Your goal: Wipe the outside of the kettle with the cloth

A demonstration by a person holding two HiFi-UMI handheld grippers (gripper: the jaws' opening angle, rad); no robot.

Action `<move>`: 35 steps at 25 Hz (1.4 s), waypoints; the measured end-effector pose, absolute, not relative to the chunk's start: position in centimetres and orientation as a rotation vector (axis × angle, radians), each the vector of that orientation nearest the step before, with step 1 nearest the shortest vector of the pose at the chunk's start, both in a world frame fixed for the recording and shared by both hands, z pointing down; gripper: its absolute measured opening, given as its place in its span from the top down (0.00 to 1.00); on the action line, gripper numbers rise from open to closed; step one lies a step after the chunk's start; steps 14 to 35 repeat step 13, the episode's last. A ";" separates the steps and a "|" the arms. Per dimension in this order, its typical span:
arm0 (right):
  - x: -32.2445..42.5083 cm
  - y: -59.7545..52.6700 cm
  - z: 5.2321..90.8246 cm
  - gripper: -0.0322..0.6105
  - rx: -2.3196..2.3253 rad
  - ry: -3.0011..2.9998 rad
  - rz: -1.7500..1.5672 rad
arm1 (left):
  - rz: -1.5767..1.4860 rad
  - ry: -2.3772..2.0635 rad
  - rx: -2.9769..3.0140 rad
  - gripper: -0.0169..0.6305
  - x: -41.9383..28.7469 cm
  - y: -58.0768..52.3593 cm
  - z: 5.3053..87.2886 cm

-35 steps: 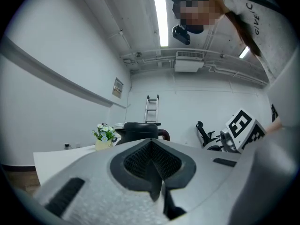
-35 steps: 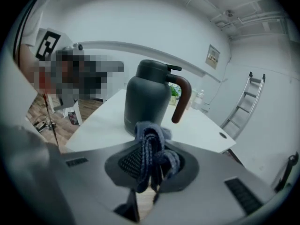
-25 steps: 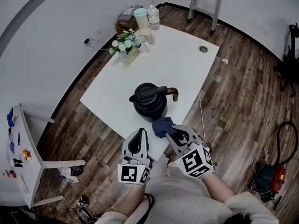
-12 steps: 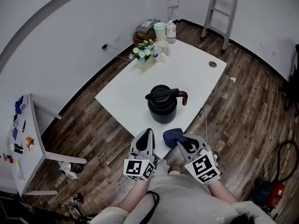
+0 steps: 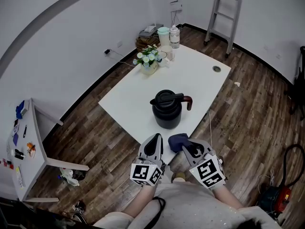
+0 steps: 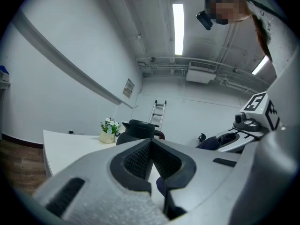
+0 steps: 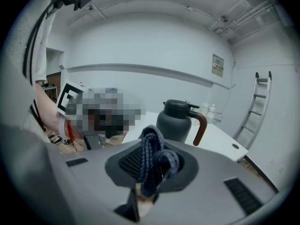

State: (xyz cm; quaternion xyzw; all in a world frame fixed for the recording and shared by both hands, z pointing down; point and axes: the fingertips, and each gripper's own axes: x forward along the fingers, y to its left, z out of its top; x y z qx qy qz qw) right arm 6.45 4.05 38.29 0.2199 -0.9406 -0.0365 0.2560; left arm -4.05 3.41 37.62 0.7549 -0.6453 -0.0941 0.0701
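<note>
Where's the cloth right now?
In the head view, the dark blue cloth is clamped in the right gripper at the table's near edge, just short of the kettle.

Black kettle [image 5: 167,111], navy cloth [image 5: 177,141], white table [image 5: 190,75]

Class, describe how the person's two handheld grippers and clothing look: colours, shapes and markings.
Both the left gripper and the right gripper have pale grey, tapered shells with black ribbed pads inside the jaws. Each carries a white cube printed with black square markers. The person wears a pale long-sleeved top.
</note>
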 end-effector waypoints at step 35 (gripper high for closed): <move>6.8 3.6 38.7 0.87 0.584 -2.560 -0.064 | -0.274 -1.941 2.260 0.96 -4.5 2.8 38.5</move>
